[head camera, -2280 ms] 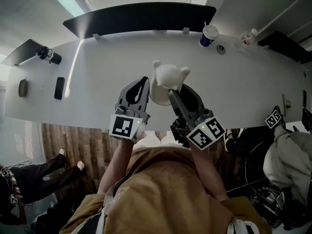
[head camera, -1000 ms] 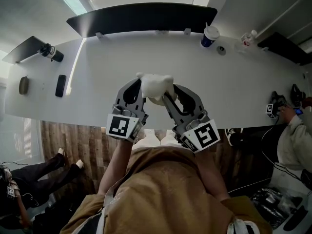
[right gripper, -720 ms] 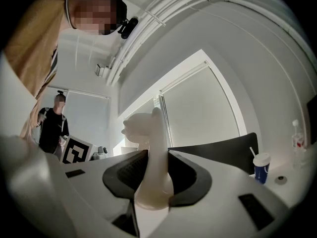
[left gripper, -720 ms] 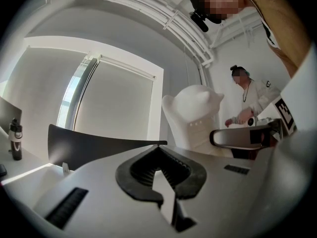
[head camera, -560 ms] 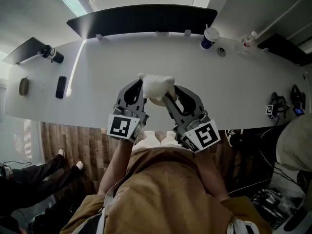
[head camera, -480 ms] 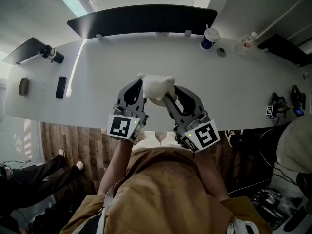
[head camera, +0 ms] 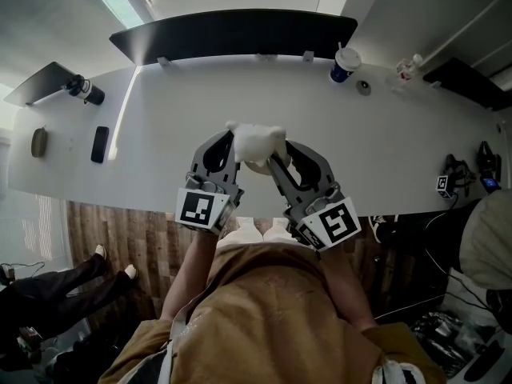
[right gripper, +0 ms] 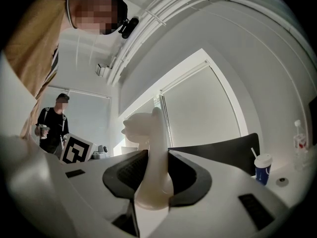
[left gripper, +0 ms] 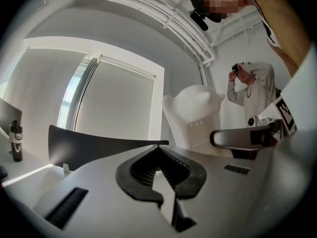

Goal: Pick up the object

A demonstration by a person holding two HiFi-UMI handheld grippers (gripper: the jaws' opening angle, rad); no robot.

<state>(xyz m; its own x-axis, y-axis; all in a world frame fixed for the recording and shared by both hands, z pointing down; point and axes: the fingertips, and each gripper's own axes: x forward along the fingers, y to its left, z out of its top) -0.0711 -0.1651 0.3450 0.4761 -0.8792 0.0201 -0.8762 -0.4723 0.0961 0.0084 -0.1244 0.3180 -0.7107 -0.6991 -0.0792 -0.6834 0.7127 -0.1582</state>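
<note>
While your right gripper (head camera: 274, 157) is clamped on the white eared object (head camera: 256, 142), you hold that piece over the near half of the white table (head camera: 384, 134), just inside its front edge.

Item, right gripper (right gripper: 153, 155): both black pads press the object's thin lower part (right gripper: 148, 128); the eared top rises clear above them.

Item, left gripper (head camera: 227, 141): jaws drawn together with nothing between them (left gripper: 159, 148), tips just beside the object (left gripper: 198, 115) on its left flank.

Item, open room: you have bare tabletop to the left, to the right and beyond the object, up to the far edge, where a dark curved chair back (head camera: 232, 26) runs along it.

Item, edge clutter, all well apart from your grippers: a lidded cup (head camera: 344, 58) at the far right; a dark phone (head camera: 98, 144) and a black bottle (head camera: 82, 90) at the left end; a marker cube (head camera: 447, 186) at the right near edge.

Item, bystanders: one person (left gripper: 247, 86) is in the left gripper view, another (right gripper: 52, 125) in the right gripper view.
</note>
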